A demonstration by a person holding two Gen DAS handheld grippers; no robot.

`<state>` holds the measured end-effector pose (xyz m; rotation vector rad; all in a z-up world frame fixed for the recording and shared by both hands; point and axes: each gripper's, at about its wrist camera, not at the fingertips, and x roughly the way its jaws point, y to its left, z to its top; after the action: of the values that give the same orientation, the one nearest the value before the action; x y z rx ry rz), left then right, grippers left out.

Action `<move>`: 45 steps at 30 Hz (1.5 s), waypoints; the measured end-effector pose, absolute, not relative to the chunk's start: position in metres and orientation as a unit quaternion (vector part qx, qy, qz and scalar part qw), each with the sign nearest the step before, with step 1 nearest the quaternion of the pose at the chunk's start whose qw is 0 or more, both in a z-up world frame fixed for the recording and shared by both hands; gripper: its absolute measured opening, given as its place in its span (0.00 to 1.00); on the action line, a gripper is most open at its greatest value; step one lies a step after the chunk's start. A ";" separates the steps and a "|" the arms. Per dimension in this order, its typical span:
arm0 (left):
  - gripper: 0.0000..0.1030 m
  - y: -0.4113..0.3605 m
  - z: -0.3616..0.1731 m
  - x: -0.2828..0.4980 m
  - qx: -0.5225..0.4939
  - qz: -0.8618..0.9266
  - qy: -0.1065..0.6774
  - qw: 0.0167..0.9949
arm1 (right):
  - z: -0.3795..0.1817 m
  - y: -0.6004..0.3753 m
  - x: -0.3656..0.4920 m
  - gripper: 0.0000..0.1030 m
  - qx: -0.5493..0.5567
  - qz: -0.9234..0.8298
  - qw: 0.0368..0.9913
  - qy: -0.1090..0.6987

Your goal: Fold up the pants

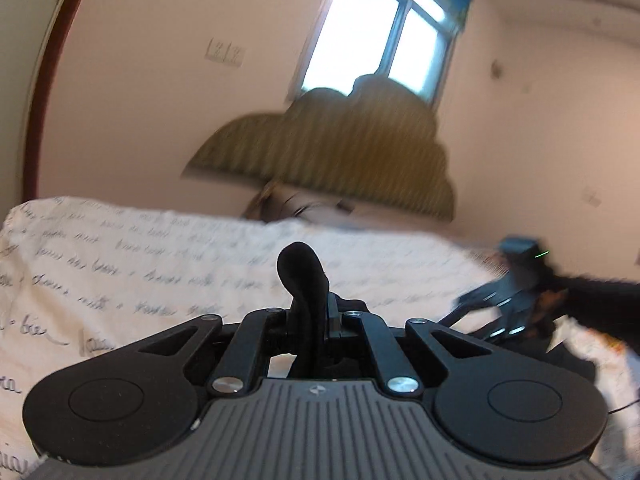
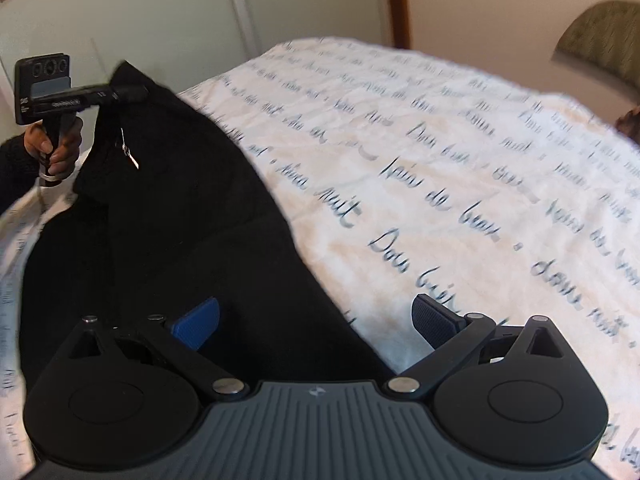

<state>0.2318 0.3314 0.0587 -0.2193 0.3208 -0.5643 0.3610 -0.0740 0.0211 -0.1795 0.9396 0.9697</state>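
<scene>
From my left wrist camera I see the left gripper with its jaws pressed together on a fold of the black pants, a loop of dark cloth standing up out of the pinch. That view alone shows me the window, the green striped headboard against the far wall, and a wall switch plate to the left; it also catches the right gripper, blurred, low on the right, with a dark sleeve behind it. My right wrist camera gives what the first hides: most of the pants, one garment, spread as a broad black mass over the left and near part of the bed, with a small white tag hanging near the raised edge. There the left gripper is seen from outside at far left, pinching the top corner of the cloth and lifting it off the bedspread, with a hand wrapped round its handle. The right gripper has its jaws spread wide; the left blue pad sits over the black cloth and the right one over the bedspread, neither pinching anything. I count two grippers, one pair of pants, one tag, one visible hand, one window. The bedspread is white with lines of dark script.
</scene>
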 end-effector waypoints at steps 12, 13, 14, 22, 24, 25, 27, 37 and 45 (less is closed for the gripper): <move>0.08 0.319 0.077 0.185 -0.087 -0.313 0.117 0.939 | 0.009 -0.036 0.393 0.85 -0.080 0.514 0.706 0.480; 0.08 0.320 0.076 0.185 -0.090 -0.309 0.119 0.939 | 0.007 -0.029 0.394 0.69 -0.089 0.516 0.702 0.483; 0.08 0.325 0.074 0.185 -0.091 -0.307 0.122 0.940 | 0.006 -0.024 0.394 0.59 -0.095 0.521 0.696 0.485; 0.08 0.355 0.057 0.192 -0.159 -0.271 0.140 0.939 | 0.044 -0.026 0.359 0.09 -0.127 0.528 0.723 0.427; 0.09 0.364 0.058 0.186 -0.183 -0.270 0.140 0.935 | 0.063 -0.032 0.340 0.09 -0.133 0.522 0.741 0.401; 0.08 0.368 0.061 0.181 -0.191 -0.270 0.137 0.934 | 0.073 -0.035 0.327 0.09 -0.135 0.521 0.749 0.387; 0.09 0.375 0.063 0.166 -0.209 -0.279 0.134 0.928 | 0.092 -0.038 0.290 0.09 -0.135 0.529 0.759 0.356; 0.39 0.404 -0.006 0.105 -0.332 -0.207 0.284 0.875 | 0.010 -0.014 0.159 0.09 -0.176 0.510 0.749 0.384; 0.99 0.433 0.004 0.019 -0.458 -0.167 0.257 0.834 | 0.044 -0.024 0.179 0.09 -0.103 0.507 0.786 0.339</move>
<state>0.0194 0.4333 0.0044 -0.9709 0.5440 -0.3542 0.1792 -0.0237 0.0443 -0.2218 0.7320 1.0935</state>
